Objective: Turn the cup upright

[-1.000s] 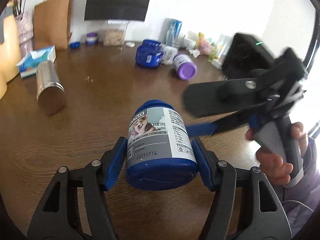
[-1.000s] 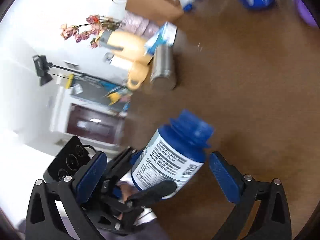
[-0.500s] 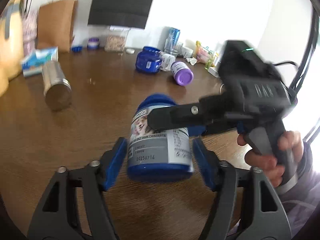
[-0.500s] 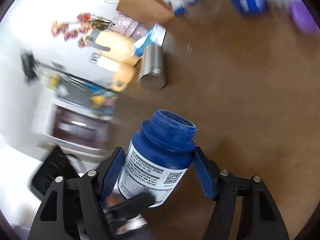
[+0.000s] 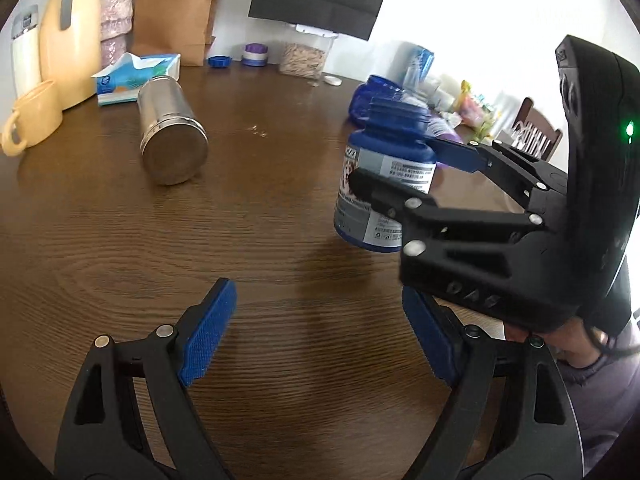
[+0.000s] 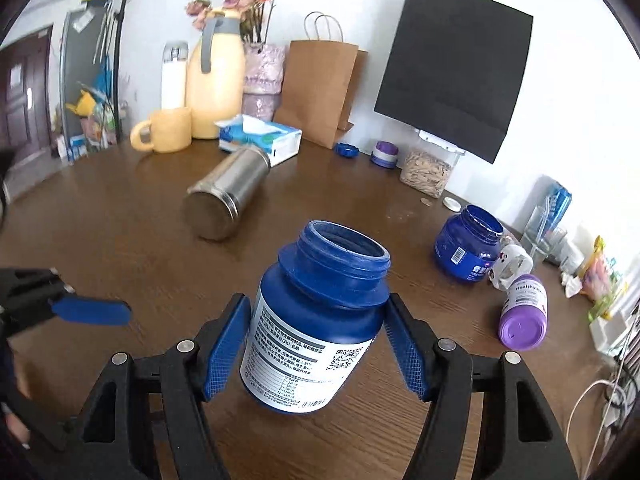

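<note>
A blue open-mouthed jar with a white label (image 6: 316, 328) stands nearly upright, mouth up, between the blue pads of my right gripper (image 6: 318, 342), which is shut on it at table level. It also shows in the left wrist view (image 5: 384, 184), held by the right gripper (image 5: 408, 168). My left gripper (image 5: 320, 336) is open and empty, pulled back from the jar; one of its fingers (image 6: 92, 312) shows at the left of the right wrist view. A steel cup (image 5: 172, 136) lies on its side on the brown table (image 5: 260, 240), also visible in the right wrist view (image 6: 228, 200).
A yellow mug (image 6: 164, 130), yellow jug (image 6: 216, 80), tissue box (image 6: 264, 140) and paper bags (image 6: 320, 88) line the back. Another blue jar (image 6: 468, 244), a purple-capped bottle on its side (image 6: 524, 312) and a glass (image 6: 540, 228) sit at the right.
The jar passed from my left gripper to my right. The right gripper closed on it and turned it mouth up. My left gripper opened and drew back.
</note>
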